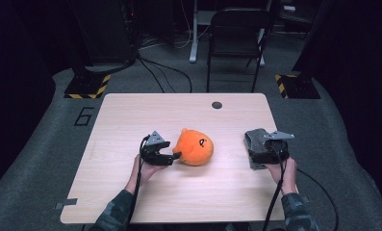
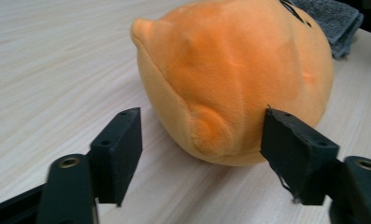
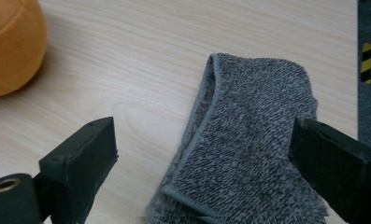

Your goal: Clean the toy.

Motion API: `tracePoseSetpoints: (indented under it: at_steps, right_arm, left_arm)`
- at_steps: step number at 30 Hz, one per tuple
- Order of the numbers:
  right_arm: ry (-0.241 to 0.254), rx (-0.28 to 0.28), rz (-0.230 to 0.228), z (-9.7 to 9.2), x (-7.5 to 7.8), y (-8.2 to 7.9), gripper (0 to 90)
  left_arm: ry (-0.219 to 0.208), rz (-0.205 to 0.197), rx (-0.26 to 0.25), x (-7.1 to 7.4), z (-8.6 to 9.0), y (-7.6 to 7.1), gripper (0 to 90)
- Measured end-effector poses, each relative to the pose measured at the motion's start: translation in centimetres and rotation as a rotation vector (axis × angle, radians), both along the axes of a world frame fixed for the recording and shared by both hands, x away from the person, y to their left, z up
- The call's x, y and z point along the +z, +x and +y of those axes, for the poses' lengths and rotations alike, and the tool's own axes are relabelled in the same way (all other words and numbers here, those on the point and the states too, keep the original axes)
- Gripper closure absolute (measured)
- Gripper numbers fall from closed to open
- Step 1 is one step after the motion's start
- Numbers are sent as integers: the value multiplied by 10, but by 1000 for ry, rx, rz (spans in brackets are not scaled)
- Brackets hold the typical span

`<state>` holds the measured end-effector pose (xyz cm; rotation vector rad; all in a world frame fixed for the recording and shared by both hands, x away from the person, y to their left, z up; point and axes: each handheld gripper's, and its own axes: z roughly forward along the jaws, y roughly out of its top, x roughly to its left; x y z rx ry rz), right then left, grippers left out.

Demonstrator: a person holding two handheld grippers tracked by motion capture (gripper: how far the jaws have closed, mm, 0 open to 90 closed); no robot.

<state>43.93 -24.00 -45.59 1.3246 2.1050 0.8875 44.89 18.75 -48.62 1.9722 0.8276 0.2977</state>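
Note:
An orange plush toy (image 1: 193, 147) with a dark face mark lies near the middle of the wooden table (image 1: 131, 115). My left gripper (image 1: 175, 156) is at the toy's left side. In the left gripper view its jaws straddle a small bump low on the plush toy (image 2: 230, 70); the right pad touches the fabric, the left pad stands apart, so the left gripper (image 2: 202, 140) is open. A folded grey towel (image 1: 255, 139) lies at the table's right. My right gripper (image 3: 204, 149) hovers open over the grey towel (image 3: 253, 140), jaws wide on either side of it.
The table's right edge runs close beside the towel. A round cable hole (image 1: 217, 105) sits at the table's far side. Beyond the table stand a dark chair (image 1: 236, 33) and stands with yellow-black striped bases (image 1: 87, 86).

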Motion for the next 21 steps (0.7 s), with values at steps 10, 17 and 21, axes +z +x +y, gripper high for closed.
tracePoseSetpoints:
  at_steps: [10, 17, 21]
  right_arm:
    - [31, -42, 65, 0, -8, 22, 53]
    - [-11, -60, 112, 4, -25, 30, 88]
    - [-28, -58, 120, 4, -37, 31, 136]
  left_arm:
    - [-15, 26, -5, -3, -2, -2, 545]
    - [-2, 22, 18, -3, -5, -7, 744]
    - [-1, 18, 29, -4, -4, -9, 771]
